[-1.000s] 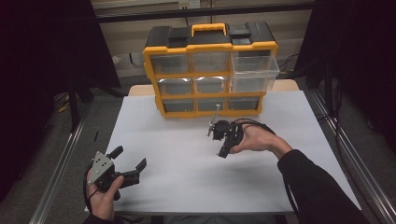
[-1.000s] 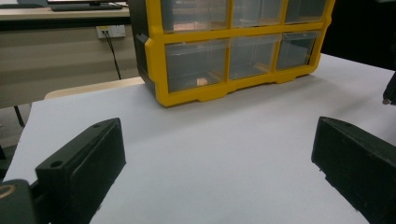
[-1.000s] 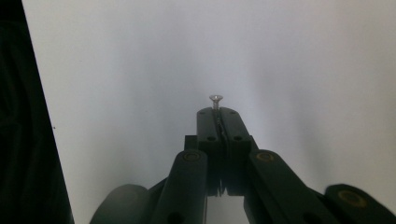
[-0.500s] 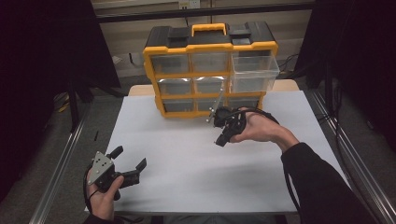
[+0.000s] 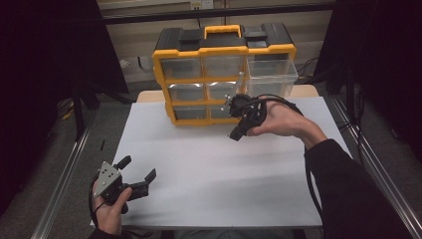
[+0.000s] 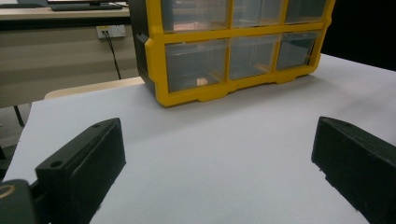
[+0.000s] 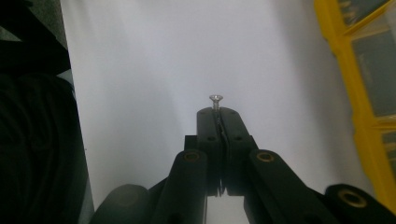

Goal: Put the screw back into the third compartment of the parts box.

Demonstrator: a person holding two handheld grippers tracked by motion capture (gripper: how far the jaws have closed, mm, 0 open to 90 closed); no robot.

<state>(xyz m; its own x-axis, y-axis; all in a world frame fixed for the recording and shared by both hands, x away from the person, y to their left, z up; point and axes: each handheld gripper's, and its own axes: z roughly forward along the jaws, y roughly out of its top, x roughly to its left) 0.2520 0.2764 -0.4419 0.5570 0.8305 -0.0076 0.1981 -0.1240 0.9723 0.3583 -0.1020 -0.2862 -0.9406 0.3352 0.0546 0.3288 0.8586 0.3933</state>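
The screw sits pinched between the tips of your right gripper, head outward, its shank clamped by the two black jaws pressed together (only the flat head and a short bit of shank stick out). In the high view your right gripper is raised off the white tabletop, tips pointing down and to the left, just in front of the lower drawers of the yellow organiser box. No writing or brand can be read on the box or the grippers. The box stands upright at the far edge of the table, with a black top, a yellow carry handle and rows of clear drawers; its top right drawer is pulled out toward you. In the left gripper view a small pale thing lies inside one bottom drawer, too blurred to name. Your left gripper rests near the table's near left corner, its jaws spread wide with nothing between them.
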